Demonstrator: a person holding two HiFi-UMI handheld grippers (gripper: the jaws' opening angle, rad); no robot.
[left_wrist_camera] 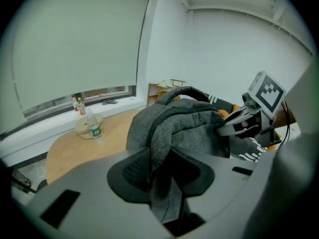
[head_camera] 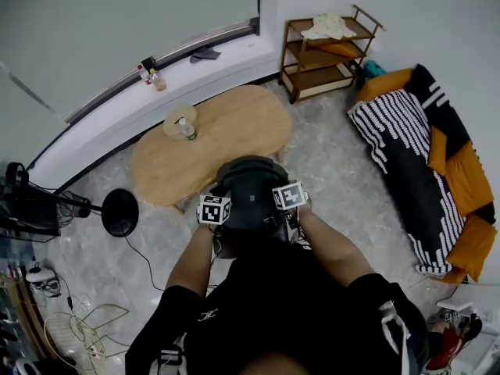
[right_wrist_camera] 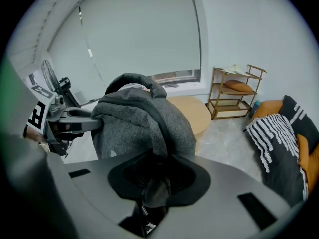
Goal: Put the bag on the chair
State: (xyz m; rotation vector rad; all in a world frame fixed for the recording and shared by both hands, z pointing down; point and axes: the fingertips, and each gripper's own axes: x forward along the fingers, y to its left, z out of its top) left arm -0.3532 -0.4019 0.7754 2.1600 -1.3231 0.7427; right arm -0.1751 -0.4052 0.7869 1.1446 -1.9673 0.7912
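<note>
Finding: the grey backpack (head_camera: 250,190) is off the floor, carried between the two grippers and not yet set down.

Left gripper (left_wrist_camera: 164,178): clamped on a fold of the backpack's grey fabric, which runs straight down between its jaws; the bulk of the backpack rises just ahead of it.

Right gripper (right_wrist_camera: 154,183): likewise gripping the backpack, with a dark bunch of its material pinched between the jaws.

Surroundings: a wooden table (head_camera: 226,131) lies beyond the backpack, ahead of both grippers. A striped sofa (head_camera: 422,170) sits well off to the right gripper's side.

Progress: pick-up appears complete. No chair can be made out in any view, so the carry and the placement both remain outstanding.
</note>
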